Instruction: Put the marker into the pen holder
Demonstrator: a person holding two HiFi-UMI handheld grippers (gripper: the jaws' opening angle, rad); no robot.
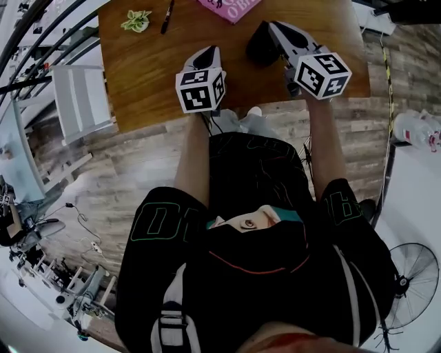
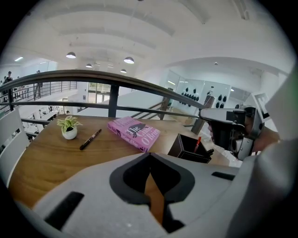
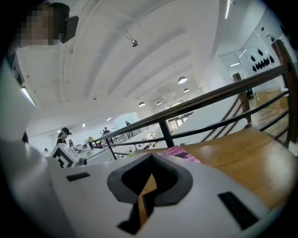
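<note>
A dark marker (image 1: 167, 16) lies on the wooden table (image 1: 138, 76) at the far side, between a small potted plant (image 1: 136, 21) and a pink book (image 1: 231, 7); in the left gripper view the marker (image 2: 90, 139) lies ahead to the left. The black pen holder (image 1: 259, 44) stands right of centre, and a red pen (image 2: 198, 143) sticks up in the pen holder (image 2: 190, 148). My left gripper (image 1: 210, 52) hovers over the near middle of the table, shut and empty. My right gripper (image 1: 273, 27) is beside the holder, tilted upward, shut with nothing in it.
A metal railing (image 2: 111, 86) runs behind the table's far edge. White shelving (image 1: 79, 100) stands left of the table. The person's legs and the wood-plank floor (image 1: 124, 172) are below the table's near edge. A fan (image 1: 413, 276) stands at the lower right.
</note>
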